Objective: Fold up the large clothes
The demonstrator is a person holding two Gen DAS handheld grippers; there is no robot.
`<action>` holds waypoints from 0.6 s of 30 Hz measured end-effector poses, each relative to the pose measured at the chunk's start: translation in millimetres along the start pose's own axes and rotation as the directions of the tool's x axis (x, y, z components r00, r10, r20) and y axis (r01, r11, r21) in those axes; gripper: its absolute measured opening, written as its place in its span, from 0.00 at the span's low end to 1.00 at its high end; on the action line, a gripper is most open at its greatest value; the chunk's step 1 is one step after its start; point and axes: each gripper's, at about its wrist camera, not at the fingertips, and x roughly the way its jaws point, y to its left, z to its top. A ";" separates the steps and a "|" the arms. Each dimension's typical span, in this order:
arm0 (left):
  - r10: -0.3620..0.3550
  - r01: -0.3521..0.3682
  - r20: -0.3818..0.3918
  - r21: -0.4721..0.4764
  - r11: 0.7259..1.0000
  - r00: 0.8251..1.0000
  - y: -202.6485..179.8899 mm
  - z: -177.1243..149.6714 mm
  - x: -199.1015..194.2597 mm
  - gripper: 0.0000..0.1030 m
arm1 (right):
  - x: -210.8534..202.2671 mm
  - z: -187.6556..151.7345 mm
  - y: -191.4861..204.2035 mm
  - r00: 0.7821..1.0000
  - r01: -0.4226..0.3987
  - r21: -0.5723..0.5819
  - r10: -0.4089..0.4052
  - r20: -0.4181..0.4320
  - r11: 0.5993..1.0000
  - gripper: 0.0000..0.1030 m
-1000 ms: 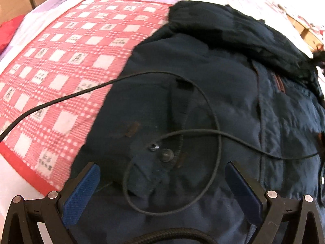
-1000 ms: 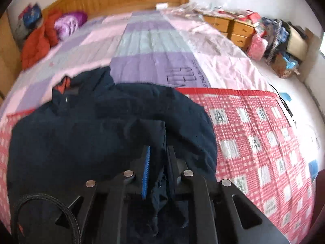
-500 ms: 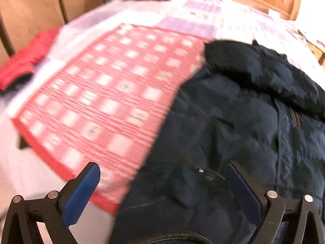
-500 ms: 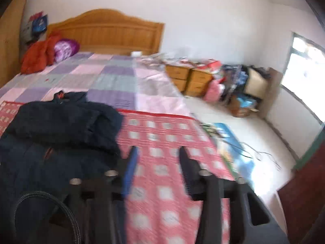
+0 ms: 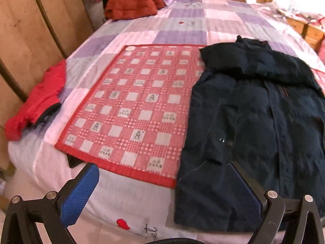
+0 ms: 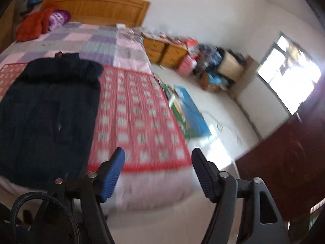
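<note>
Dark jacket [image 5: 254, 111] cut off at right edge — red checked mat [image 6: 138, 122] motion-blurred.

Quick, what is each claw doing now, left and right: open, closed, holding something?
Left claw: open, holding nothing; the dark jacket lies on the bed beyond it.
Right claw: jaws opening, nothing between them.
</note>
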 end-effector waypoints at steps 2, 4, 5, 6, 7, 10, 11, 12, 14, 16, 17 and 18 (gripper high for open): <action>-0.002 0.002 0.008 -0.015 1.000 1.000 18.9 -13.5 1.4 0.99 | -6.6 -27.3 18.5 0.999 -0.013 0.048 0.015 -0.051 0.999 0.71; -0.003 0.003 -0.006 -0.025 1.000 1.000 31.5 -28.2 4.9 0.99 | 0.6 -41.7 43.8 0.994 -0.031 0.067 0.038 -0.100 0.997 0.71; -0.003 0.002 -0.019 -0.027 1.000 1.000 35.6 -36.0 7.9 0.99 | 5.9 -51.1 54.3 0.990 -0.052 0.089 0.063 -0.130 0.995 0.71; 0.005 -0.006 -0.033 -0.027 1.000 0.999 38.7 -45.1 11.9 0.99 | 11.3 -58.7 63.7 0.984 -0.079 0.112 0.096 -0.149 0.991 0.71; 0.004 -0.005 -0.050 -0.026 1.000 0.999 39.5 -55.6 17.9 0.99 | 17.6 -62.4 73.9 0.980 -0.094 0.119 0.113 -0.165 0.988 0.71; 0.000 -0.002 -0.100 -0.016 1.000 0.995 31.5 -87.5 41.0 0.99 | 36.5 -66.5 96.1 0.966 -0.128 0.116 0.150 -0.208 0.985 0.71; 0.001 -0.002 -0.110 -0.014 1.000 0.994 28.5 -94.9 47.2 0.99 | 40.7 -66.4 102.5 0.964 -0.139 0.107 0.160 -0.212 0.984 0.71; 0.001 -0.003 -0.123 -0.014 1.000 0.992 25.1 -104.8 56.5 0.99 | 44.0 -65.6 107.7 0.963 -0.150 0.100 0.169 -0.210 0.984 0.71; 0.000 -0.004 -0.163 -0.027 1.000 0.987 20.4 -124.6 76.2 0.99 | 51.9 -62.5 116.3 0.961 -0.169 0.070 0.180 -0.211 0.983 0.71; -0.003 -0.003 -0.195 -0.029 1.000 0.981 15.0 -141.9 95.6 0.99 | 60.9 -60.1 123.0 0.959 -0.175 0.047 0.182 -0.217 0.983 0.71; -0.003 -0.002 -0.204 -0.024 1.000 0.979 13.3 -148.2 102.2 0.99 | 64.8 -59.0 124.9 0.958 -0.178 0.042 0.183 -0.222 0.983 0.71; -0.003 -0.001 -0.214 -0.015 1.000 0.977 9.6 -155.1 110.8 0.99 | 68.6 -58.6 127.6 0.955 -0.182 0.041 0.187 -0.229 0.982 0.71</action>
